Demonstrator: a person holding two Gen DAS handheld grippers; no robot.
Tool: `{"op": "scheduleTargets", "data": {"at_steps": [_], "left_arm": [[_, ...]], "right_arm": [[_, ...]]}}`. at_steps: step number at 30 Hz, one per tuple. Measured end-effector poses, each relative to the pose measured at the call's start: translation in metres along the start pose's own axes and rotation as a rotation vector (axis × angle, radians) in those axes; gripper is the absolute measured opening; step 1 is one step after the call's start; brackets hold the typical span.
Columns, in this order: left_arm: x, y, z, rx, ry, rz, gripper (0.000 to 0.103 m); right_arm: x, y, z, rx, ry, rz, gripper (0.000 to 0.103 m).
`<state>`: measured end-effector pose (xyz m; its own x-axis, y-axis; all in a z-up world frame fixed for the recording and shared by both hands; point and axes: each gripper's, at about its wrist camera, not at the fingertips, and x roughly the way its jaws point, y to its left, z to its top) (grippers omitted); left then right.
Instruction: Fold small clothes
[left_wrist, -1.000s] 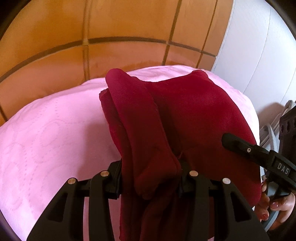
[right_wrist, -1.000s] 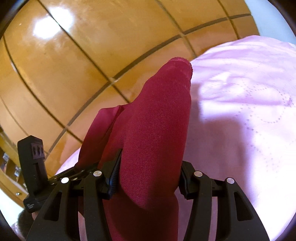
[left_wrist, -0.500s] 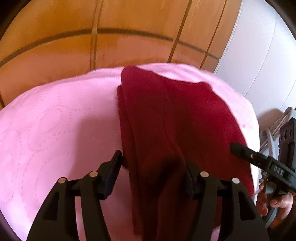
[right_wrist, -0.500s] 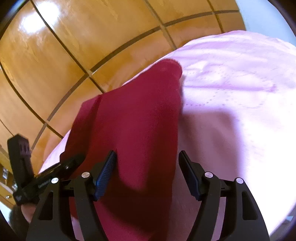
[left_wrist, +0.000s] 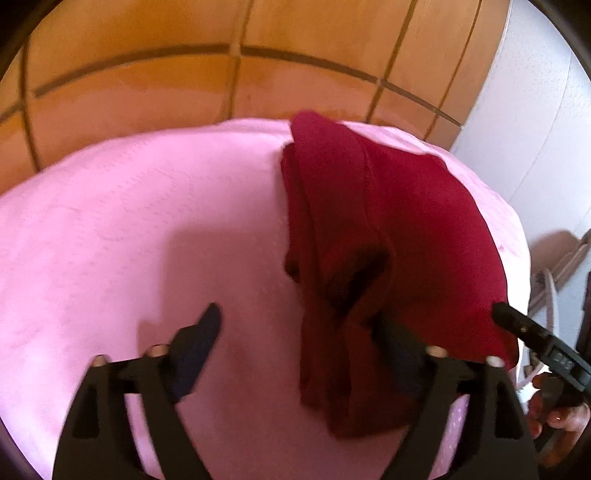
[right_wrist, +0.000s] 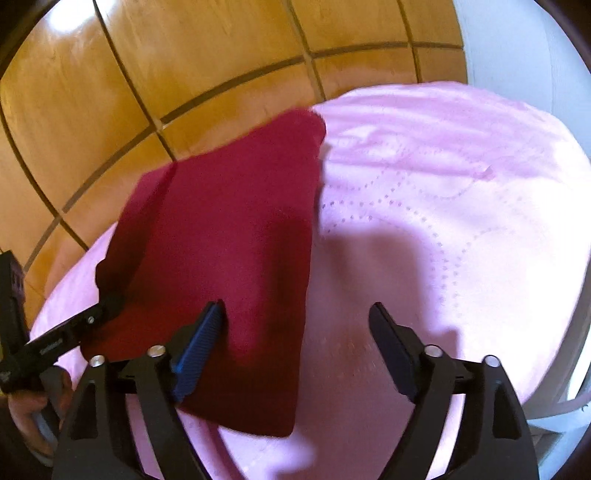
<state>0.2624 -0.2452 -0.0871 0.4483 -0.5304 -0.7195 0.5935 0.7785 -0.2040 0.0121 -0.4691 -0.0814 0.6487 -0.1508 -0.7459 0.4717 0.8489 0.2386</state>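
Observation:
A dark red garment (left_wrist: 406, 221) lies folded on the pink quilted cover (left_wrist: 147, 229). Its near left edge is bunched and rumpled. My left gripper (left_wrist: 301, 339) hovers over that bunched edge with its jaws opening wide. The cloth lies slack between them, close against the right finger (left_wrist: 399, 350). In the right wrist view the garment (right_wrist: 229, 229) lies flat, and my right gripper (right_wrist: 295, 339) is also opening over its near right corner. The left pad (right_wrist: 199, 343) is above the cloth and the right pad (right_wrist: 388, 343) is over bare cover. Neither gripper pinches the cloth.
An orange tiled floor (left_wrist: 184, 55) runs beyond the cover's far edge. A white panel (left_wrist: 546, 129) stands to the right, with straps or cords (left_wrist: 554, 280) below it. A person's hand (left_wrist: 554, 417) holds the other gripper's handle.
Both grippers went from shut on raised folds of the red garment to wide open. The cloth dropped and now lies flat on the cover. Both grippers drew back slightly.

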Motion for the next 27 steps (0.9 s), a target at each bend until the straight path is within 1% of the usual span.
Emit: {"op": "scheduleTargets", "data": {"at_steps": [1, 3, 4, 7, 8, 10, 13, 16, 18, 20, 22, 24, 27], "left_arm": [[-0.010, -0.001, -0.004, 0.004, -0.022, 0.007, 0.097], [-0.025, -0.002, -0.011, 0.011, -0.056, 0.025, 0.101], [-0.036, -0.004, -0.016, 0.015, -0.090, 0.050, 0.101], [-0.064, -0.006, -0.033, 0.005, -0.173, 0.137, 0.101], [-0.073, -0.005, -0.039, -0.008, -0.185, 0.156, 0.101], [-0.085, -0.002, -0.048, -0.038, -0.182, 0.166, 0.101], [-0.096, 0.004, -0.059, -0.079, -0.154, 0.185, 0.101], [-0.105, 0.007, -0.068, -0.097, -0.158, 0.205, 0.101], [-0.110, 0.006, -0.072, -0.093, -0.174, 0.231, 0.101], [-0.117, 0.002, -0.077, -0.069, -0.191, 0.276, 0.101], [-0.120, -0.004, -0.081, -0.044, -0.193, 0.296, 0.101], [-0.124, -0.009, -0.084, -0.028, -0.193, 0.284, 0.101], [-0.127, -0.015, -0.086, -0.024, -0.208, 0.279, 0.101]], "right_arm": [[-0.007, 0.003, -0.001, -0.011, -0.010, -0.010, 0.095], [-0.019, 0.011, -0.008, -0.041, -0.030, -0.034, 0.098], [-0.027, 0.016, -0.013, -0.053, -0.042, -0.039, 0.099], [-0.038, 0.032, -0.018, -0.072, -0.062, -0.055, 0.099], [-0.043, 0.038, -0.022, -0.081, -0.065, -0.071, 0.099], [-0.049, 0.047, -0.028, -0.095, -0.073, -0.104, 0.099], [-0.058, 0.061, -0.034, -0.115, -0.100, -0.137, 0.099], [-0.071, 0.074, -0.043, -0.138, -0.131, -0.184, 0.099], [-0.079, 0.077, -0.051, -0.134, -0.141, -0.192, 0.099], [-0.088, 0.077, -0.058, -0.126, -0.146, -0.186, 0.099], [-0.093, 0.075, -0.063, -0.125, -0.149, -0.181, 0.099], [-0.096, 0.073, -0.065, -0.127, -0.146, -0.183, 0.099], [-0.099, 0.074, -0.068, -0.148, -0.172, -0.190, 0.099]]}}
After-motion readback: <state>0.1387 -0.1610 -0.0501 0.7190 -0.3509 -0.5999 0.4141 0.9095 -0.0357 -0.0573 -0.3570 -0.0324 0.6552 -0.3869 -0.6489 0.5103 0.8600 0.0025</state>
